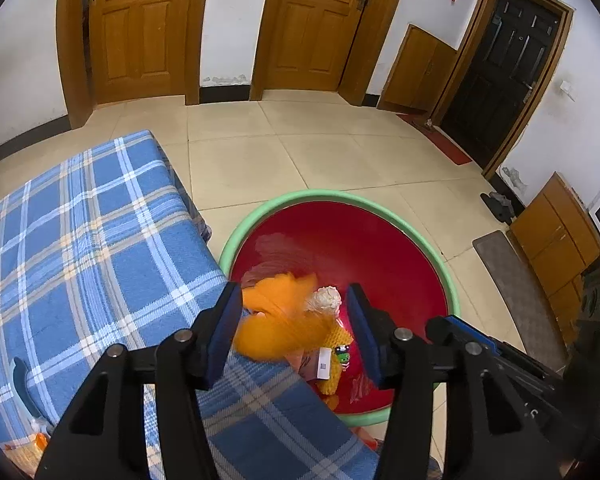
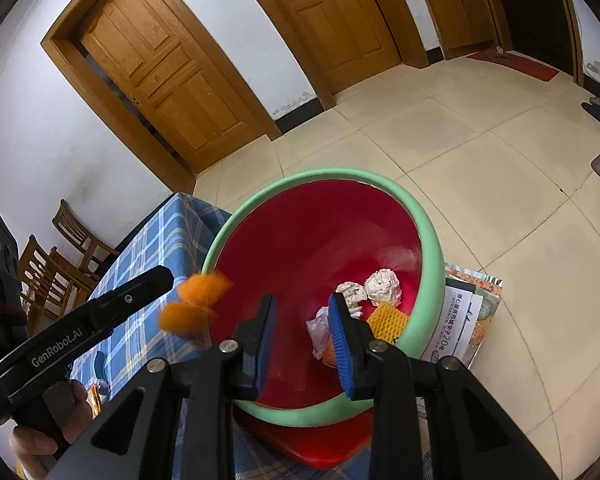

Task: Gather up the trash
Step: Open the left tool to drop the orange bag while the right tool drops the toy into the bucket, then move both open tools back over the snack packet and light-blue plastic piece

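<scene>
A basin, red inside with a green rim (image 1: pixel 300 196) (image 2: pixel 428 264), stands beside the table. In it lie crumpled white paper (image 2: pixel 384 286) (image 1: pixel 328 298), a yellow foam net (image 2: pixel 386 320), clear plastic wrap (image 2: pixel 320 332) and a small white box (image 1: pixel 324 364). My left gripper (image 1: pixel 294 296) hangs over the basin's near side with its jaws apart. A blurred orange piece of trash (image 1: pixel 276 320) (image 2: pixel 196 300) is loose between them, clear of the right pad. My right gripper (image 2: pixel 300 300) points into the basin, jaws a little apart with nothing between them. The left gripper's finger (image 2: pixel 140 288) shows at the left.
A table under a blue plaid cloth (image 1: pixel 80 240) (image 2: pixel 148 248) borders the basin on the left, with an orange wrapper (image 1: pixel 28 452) near its front. Printed papers (image 2: pixel 460 320) lie on the tiled floor beside the basin. Wooden chairs (image 2: pixel 60 256) stand by the wall. A person's hand (image 2: pixel 72 412) holds the left gripper.
</scene>
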`<state>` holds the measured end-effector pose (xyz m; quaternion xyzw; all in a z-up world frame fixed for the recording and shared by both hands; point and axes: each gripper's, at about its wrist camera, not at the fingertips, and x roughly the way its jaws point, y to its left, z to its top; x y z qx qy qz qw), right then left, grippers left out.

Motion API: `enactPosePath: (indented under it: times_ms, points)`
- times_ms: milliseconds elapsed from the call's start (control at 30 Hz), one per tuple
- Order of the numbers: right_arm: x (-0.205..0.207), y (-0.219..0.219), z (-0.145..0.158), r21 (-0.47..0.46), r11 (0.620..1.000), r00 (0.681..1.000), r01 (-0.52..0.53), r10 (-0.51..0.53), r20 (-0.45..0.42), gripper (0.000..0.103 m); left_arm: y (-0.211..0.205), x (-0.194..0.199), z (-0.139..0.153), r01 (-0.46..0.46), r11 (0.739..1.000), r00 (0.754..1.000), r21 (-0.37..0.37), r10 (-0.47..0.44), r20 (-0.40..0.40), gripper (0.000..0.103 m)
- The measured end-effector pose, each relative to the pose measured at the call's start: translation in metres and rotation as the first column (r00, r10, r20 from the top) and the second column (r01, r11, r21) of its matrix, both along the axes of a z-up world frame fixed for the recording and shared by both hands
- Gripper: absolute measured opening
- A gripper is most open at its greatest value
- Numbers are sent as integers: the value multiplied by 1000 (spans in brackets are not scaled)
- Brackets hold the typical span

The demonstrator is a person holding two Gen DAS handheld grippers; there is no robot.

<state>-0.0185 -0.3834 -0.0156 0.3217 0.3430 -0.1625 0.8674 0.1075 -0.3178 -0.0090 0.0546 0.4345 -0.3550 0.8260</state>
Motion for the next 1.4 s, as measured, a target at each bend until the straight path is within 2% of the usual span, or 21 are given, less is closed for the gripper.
enactPosePath:
  times_ms: [433,667,933,1200,1400]
  points:
    - [0,7,8,-10,1000,1000,-13,13,15,38,18,-4,12,-34,999,999,-13,34,8,57]
    - [1,19,17,-23,999,999,-34,34,24,48,44,-9,20,-72,997,997,-8,72,17,57]
    - [3,35,31,-45,997,997,-66,68,32,53,89,-8,27,-148,989,989,6,148,33,57]
    - [6,55,40,-58,992,993,-111,113,40,55,148,1,20,-272,961,962,42,271,32,57]
    - [7,68,44,-70,988,989,-139,142,37,56,194,11,4,-375,923,927,88,375,15,57]
